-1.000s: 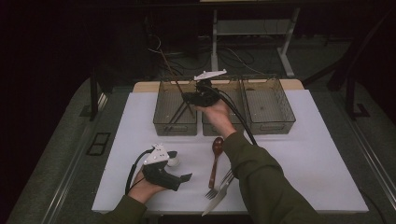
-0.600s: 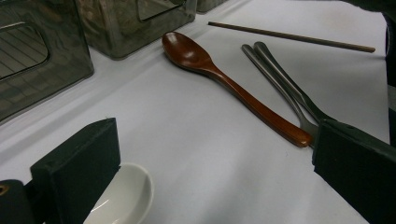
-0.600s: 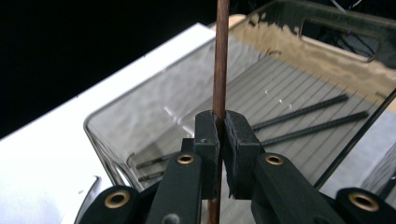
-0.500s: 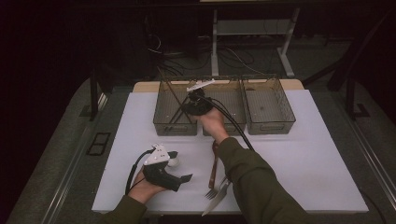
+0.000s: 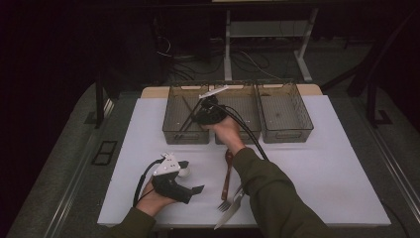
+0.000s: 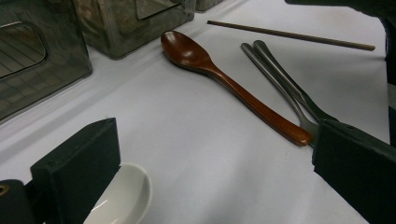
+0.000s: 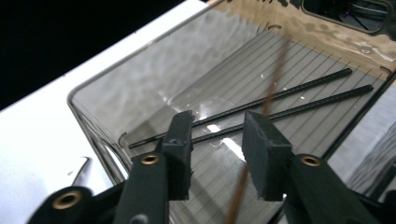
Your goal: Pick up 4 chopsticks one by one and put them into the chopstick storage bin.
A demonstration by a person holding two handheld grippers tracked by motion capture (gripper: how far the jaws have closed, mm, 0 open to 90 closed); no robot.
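Brown chopstick (image 7: 273,79): blurred streak in the right gripper view, running from between the jaws up across the left bin (image 5: 171,130). It leans steeply; the pads do not press on it. In the high view a thin dark stick (image 5: 187,121) slants against that bin's wall, the lower end inside it.

Left bin, smoky clear plastic, ribbed floor: two black chopsticks (image 7: 280,95) lie flat on the bottom, side by side, near parallel. Middle bin (image 5: 247,99) and right bin (image 5: 302,130) stand in a row beside it along the table's (image 5: 346,188) far edge; contents of those two cannot be told.

Right gripper (image 7: 217,140): over the left bin, pointing down into it. Jaws have just been opening; they stand partly apart with the brown stick passing loosely through the gap.

Left gripper (image 5: 190,191): rests low on the near left of the table, jaws wide apart, holding nothing. A white spoon (image 6: 123,196) lies just beside its left pad.

Between the two hands on the table: wooden spoon (image 6: 224,79), fork (image 6: 280,88) and knife (image 5: 229,213) close together; one more brown chopstick (image 6: 289,33) lies farther off.
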